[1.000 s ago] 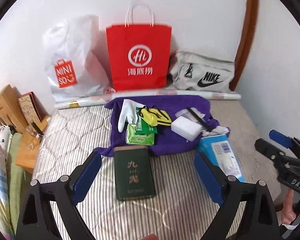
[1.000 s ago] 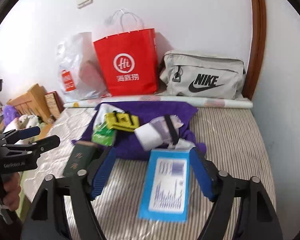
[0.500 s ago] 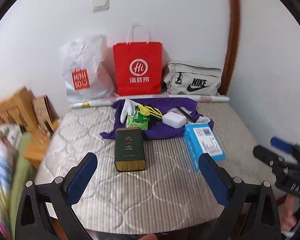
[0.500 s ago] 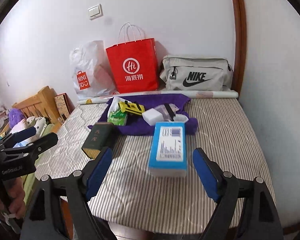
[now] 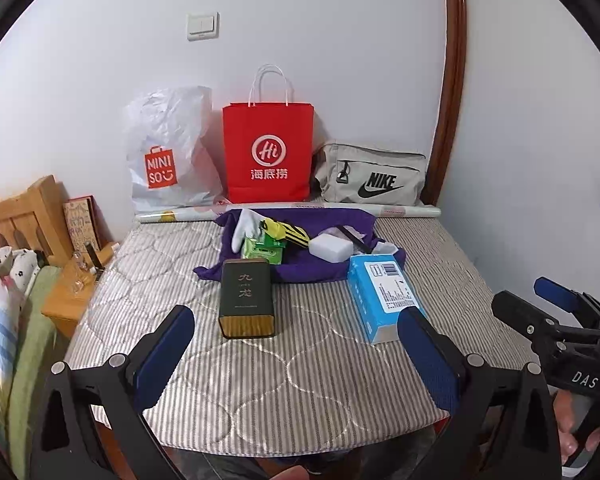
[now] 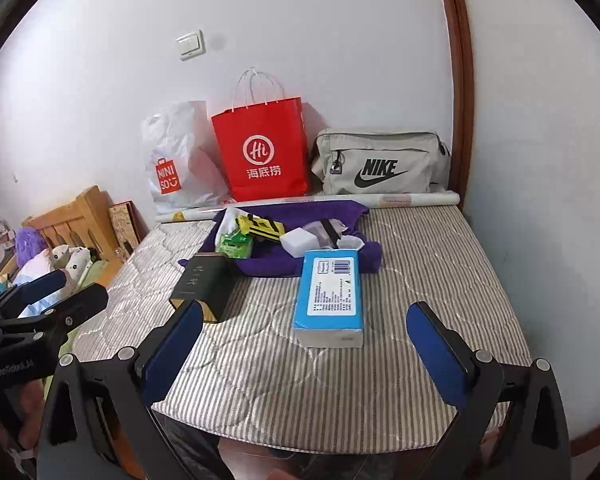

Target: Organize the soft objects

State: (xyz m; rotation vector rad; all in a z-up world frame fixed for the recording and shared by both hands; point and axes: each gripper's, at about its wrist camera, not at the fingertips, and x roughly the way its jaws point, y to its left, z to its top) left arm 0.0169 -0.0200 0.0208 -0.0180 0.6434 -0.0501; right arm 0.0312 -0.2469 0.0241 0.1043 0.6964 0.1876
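**Left wrist view: soft items waiting on the purple cloth, both grippers empty**

Left wrist view is showing the soft things lying together on a purple cloth [image 5: 320,268] well ahead of the left gripper [image 5: 296,344]: a white glove [image 5: 246,226], a green tissue pack [image 5: 262,250], a yellow-and-black pouch [image 5: 286,232] and a white sponge block [image 5: 330,248]. They are probably light and yielding, so a pinch across the middle of each should be holding best; the glove is likely flopping, and the tissue pack's wrapper may be slipping. The cloth itself is limp and would be bunching if taken by an edge.

Nearer, directly ahead of the left gripper, a stiff dark green box [image 5: 246,300] is standing on the mattress [image 5: 260,380]. Ahead of the right gripper [image 6: 304,340], a blue carton [image 6: 328,296] is lying flat.

Left gripper is spread wide, holding nothing. Right gripper's jaws are opening, nothing between them. Bags are leaning on the wall beyond.
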